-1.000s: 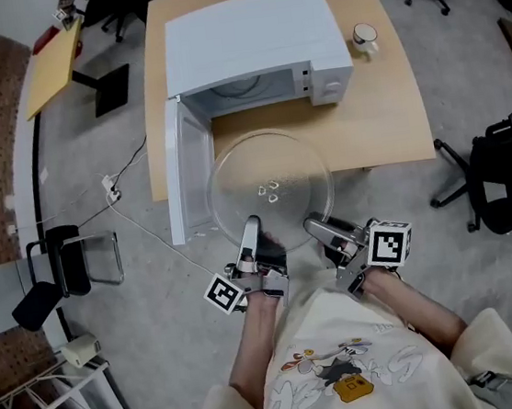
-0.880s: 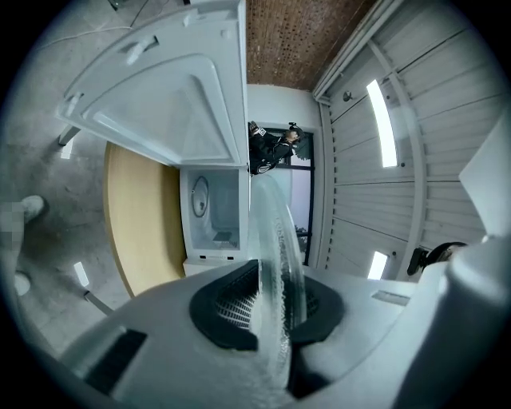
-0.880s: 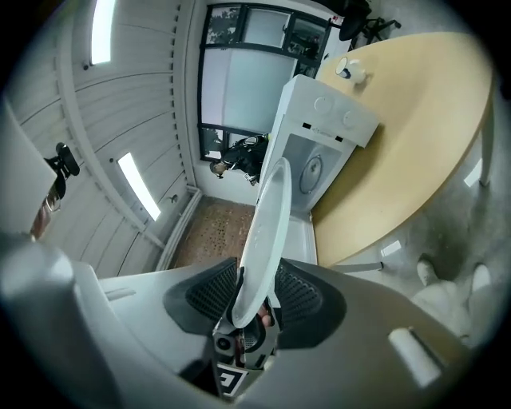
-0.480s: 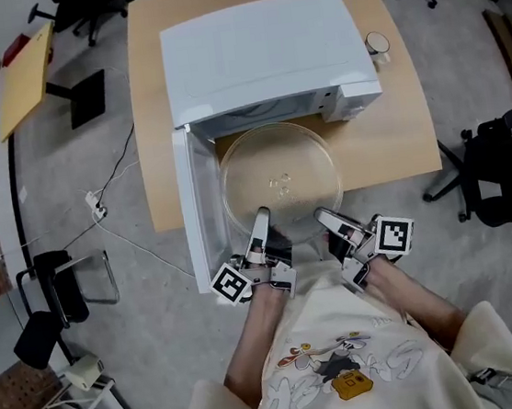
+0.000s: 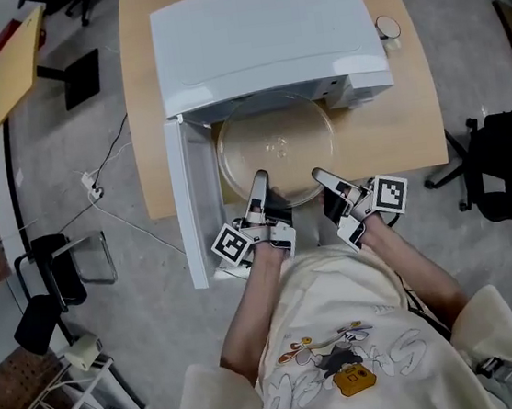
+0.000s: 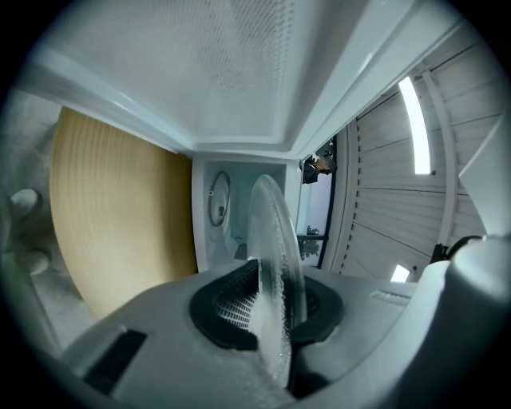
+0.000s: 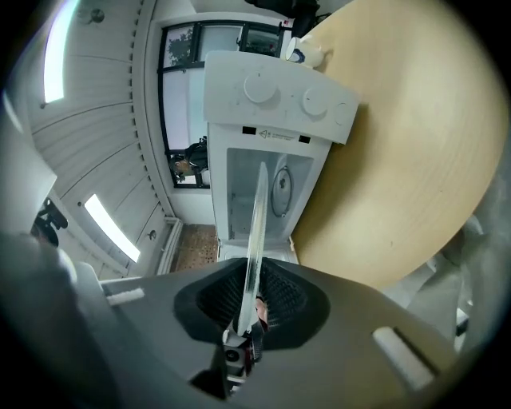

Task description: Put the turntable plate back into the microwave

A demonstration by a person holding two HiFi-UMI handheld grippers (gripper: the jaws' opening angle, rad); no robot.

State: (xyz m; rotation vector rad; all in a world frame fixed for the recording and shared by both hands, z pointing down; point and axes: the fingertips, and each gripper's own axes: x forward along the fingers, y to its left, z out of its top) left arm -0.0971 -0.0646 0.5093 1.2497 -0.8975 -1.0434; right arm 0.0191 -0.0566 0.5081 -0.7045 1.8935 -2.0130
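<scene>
Big stuff first: the table (image 5: pixel 146 120) carries the microwave (image 5: pixel 259 36), whose door (image 5: pixel 185 208) is swung wide open on the left. The glass plate (image 5: pixel 275 150) is held roughly level right at the opening, with its far edge just under the front lip and most of it out over the table. The left gripper (image 5: pixel 260 189) and right gripper (image 5: pixel 328 184) each pinch the near rim, jaws clamped on the glass. I'd say this is the slide-in step. Next it needs a level push straight into the cavity, centring over the floor fitting, setting down gently, and only then letting go. The head view gives the overall layout but can't see inside the box at all. The left gripper view looks past the plate (image 6: pixel 271 264) into the cavity (image 6: pixel 231 216), where a round ring (image 6: pixel 219 200) sits on what looks like the floor. The right gripper view adds the two knobs (image 7: pixel 257 88) and a mug (image 7: pixel 307 54) behind.
</scene>
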